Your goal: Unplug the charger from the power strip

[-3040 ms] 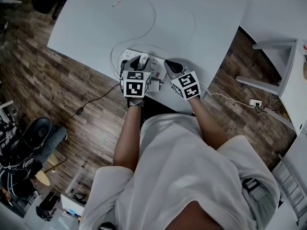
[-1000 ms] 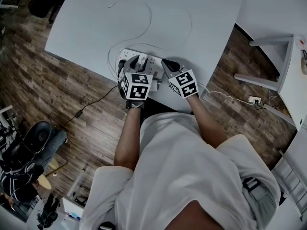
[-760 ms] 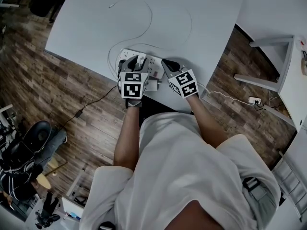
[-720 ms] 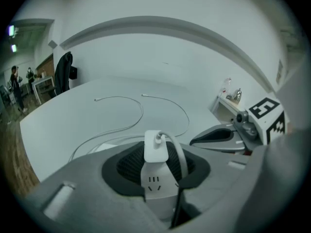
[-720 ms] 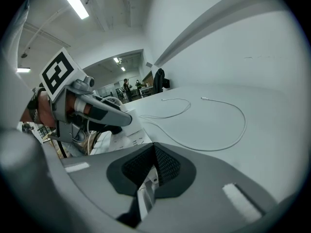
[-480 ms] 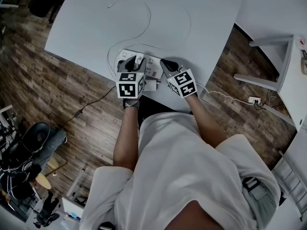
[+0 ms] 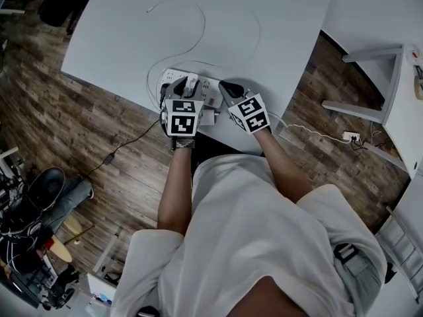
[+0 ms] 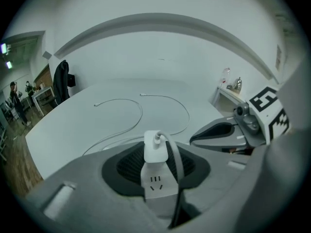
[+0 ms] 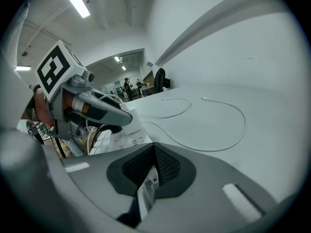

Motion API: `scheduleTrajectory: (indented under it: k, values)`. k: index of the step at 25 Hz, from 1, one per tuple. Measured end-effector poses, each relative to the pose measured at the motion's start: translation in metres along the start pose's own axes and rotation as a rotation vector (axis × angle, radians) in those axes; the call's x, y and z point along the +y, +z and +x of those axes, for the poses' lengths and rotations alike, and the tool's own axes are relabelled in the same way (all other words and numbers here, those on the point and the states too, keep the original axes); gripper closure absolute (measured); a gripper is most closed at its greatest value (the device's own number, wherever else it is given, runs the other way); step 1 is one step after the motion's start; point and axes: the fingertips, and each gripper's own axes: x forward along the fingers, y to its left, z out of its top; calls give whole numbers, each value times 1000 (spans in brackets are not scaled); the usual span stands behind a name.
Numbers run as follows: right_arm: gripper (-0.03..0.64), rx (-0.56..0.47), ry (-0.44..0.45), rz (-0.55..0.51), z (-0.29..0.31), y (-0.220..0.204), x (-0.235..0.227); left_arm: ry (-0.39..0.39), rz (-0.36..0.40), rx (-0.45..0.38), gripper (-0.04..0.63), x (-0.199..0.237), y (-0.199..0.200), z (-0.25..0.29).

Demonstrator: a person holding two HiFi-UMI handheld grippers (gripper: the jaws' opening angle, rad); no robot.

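The pale tabletop [image 7: 277, 25] carries the white power strip [image 7: 209, 90] close to its near edge, and everything else is best placed from that strip. The left hand-held gripper [image 7: 188, 84] comes down over the strip's middle, its jaws clamped on either side of the small white charger [image 8: 155, 146]. The right hand-held gripper [image 7: 227, 86] sits at the strip's right end with its jaws together. It seems to be bracing the strip, though contact cannot be confirmed. The charger stands upright on the strip, just beyond an empty socket, and its base appears to meet the strip's face, so the plug looks not yet drawn out. By that reading the grasp is done and the pull itself is left. A thin white cable [image 8: 141, 114] lies in loose loops on the tabletop beyond the strip, well apart from both grippers.
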Motion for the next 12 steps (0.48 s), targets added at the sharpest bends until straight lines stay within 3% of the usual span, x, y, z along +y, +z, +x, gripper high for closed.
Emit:
scheduleTrajectory:
  k: [5,12]
  values:
    - [617,-1,-3,-6,1,1,-1,-36,-103,-47,456,8,12,-6]
    - [617,-3,-9,-11,2,2,0,-55,-142,-66,456,12,13,-11]
